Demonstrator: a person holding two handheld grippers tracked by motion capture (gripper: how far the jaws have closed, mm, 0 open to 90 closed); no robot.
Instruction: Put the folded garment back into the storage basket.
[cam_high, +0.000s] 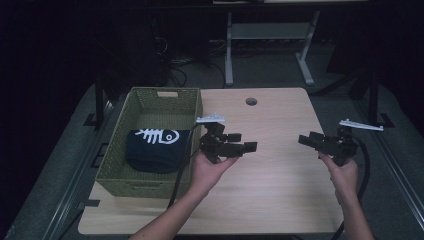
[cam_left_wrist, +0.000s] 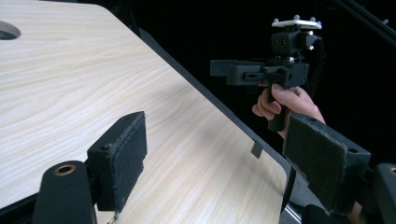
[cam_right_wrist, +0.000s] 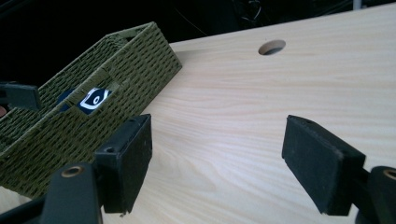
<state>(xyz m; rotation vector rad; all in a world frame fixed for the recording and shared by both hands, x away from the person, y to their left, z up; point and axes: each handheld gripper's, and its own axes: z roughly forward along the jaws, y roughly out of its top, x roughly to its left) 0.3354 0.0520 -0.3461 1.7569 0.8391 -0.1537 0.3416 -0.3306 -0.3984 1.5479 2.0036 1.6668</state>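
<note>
wooden table (cam_high: 280, 190), both tongs spread and empty, black shirt (cam_high: 155, 147) in green basket (cam_high: 150, 187)

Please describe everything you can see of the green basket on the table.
The green basket is rectangular and looks woven, with a cut-out handle slot in its far wall. It stands upright on the left part of the wooden table, close to the edge. Inside lies a folded black cloth with a white fish-skeleton print. Neither gripper touches the basket.
</note>
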